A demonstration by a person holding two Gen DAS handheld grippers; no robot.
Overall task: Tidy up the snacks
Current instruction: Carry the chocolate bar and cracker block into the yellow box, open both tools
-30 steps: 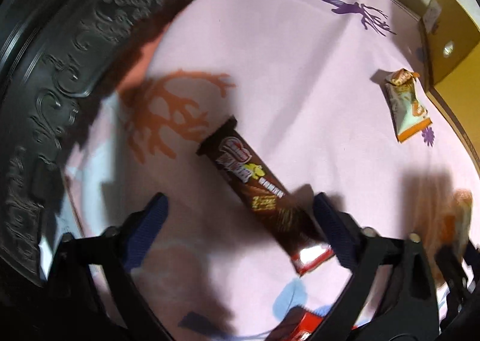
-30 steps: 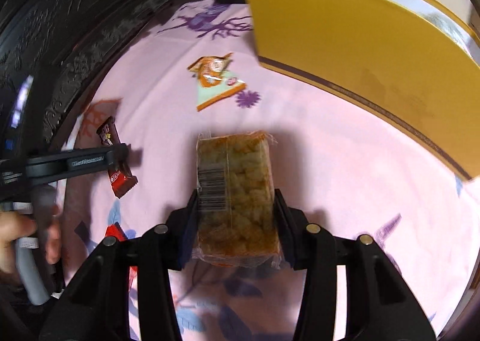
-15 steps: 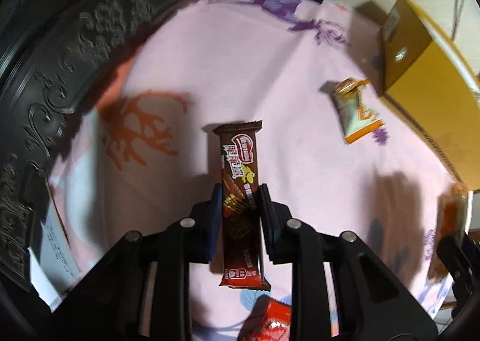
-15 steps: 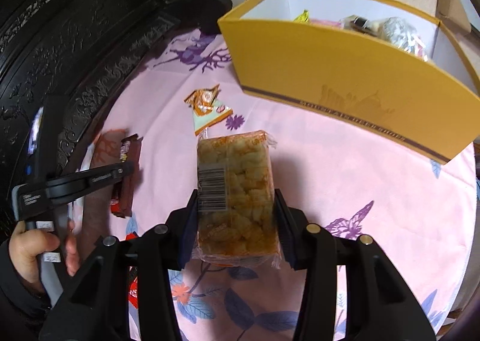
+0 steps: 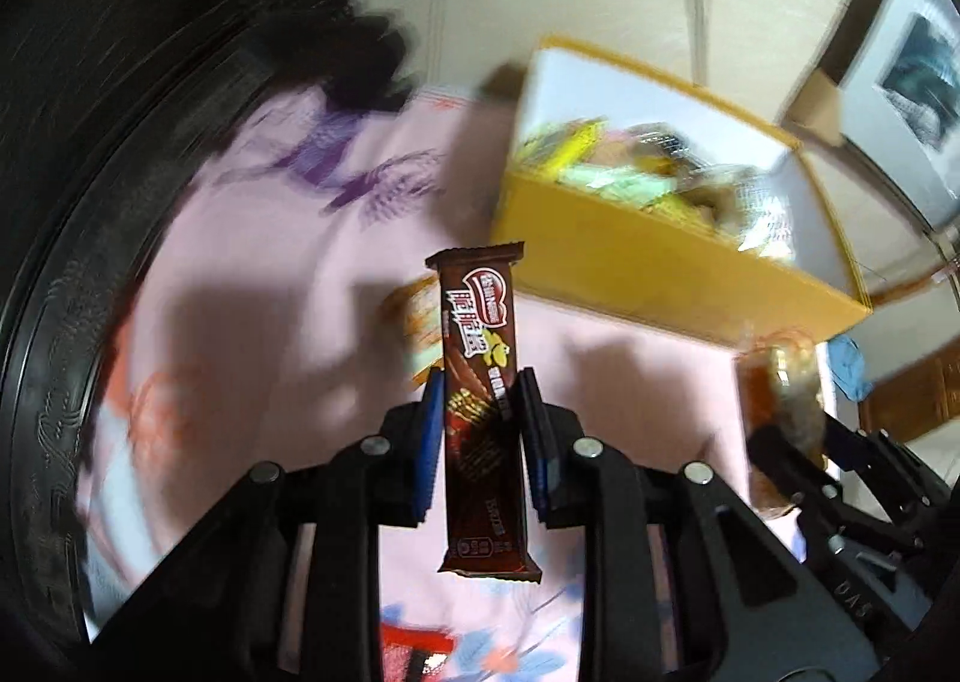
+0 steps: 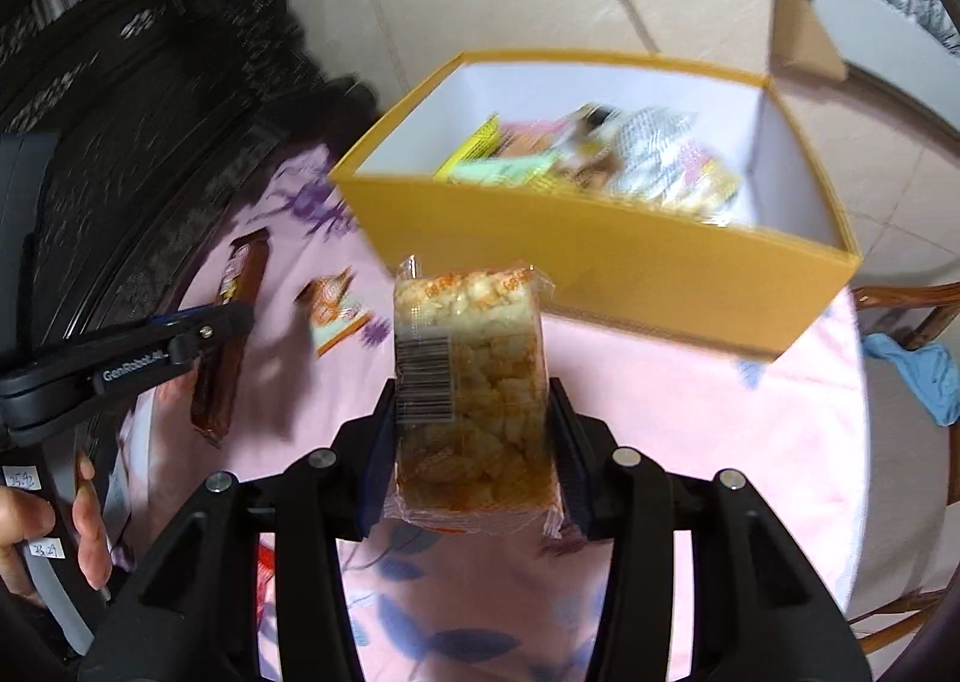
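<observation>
My left gripper (image 5: pixel 480 382) is shut on a brown chocolate wafer bar (image 5: pixel 480 352), held upright above the pink tablecloth (image 5: pixel 252 322). In the right wrist view the same bar (image 6: pixel 231 322) hangs in the left gripper (image 6: pixel 240 316) at the left. My right gripper (image 6: pixel 474 388) is shut on a clear-wrapped puffed rice cake (image 6: pixel 474 382), lifted off the cloth. Ahead stands the open yellow box (image 6: pixel 600 268) with several snacks inside; it also shows in the left wrist view as the yellow box (image 5: pixel 660 268). A small orange and green snack packet (image 6: pixel 336 310) lies on the cloth.
A dark carved chair back (image 6: pixel 120 112) rises along the left. A red wrapper (image 5: pixel 414 646) lies near the table's front. A blue cloth (image 6: pixel 918 370) hangs on a wooden chair at the right. A person's hand (image 6: pixel 54 526) grips the left tool.
The left gripper closed on the chocolate bar and lifted it off the cloth toward the yellow box. The right gripper rose with the rice cake, bringing the inside of the box into view.
</observation>
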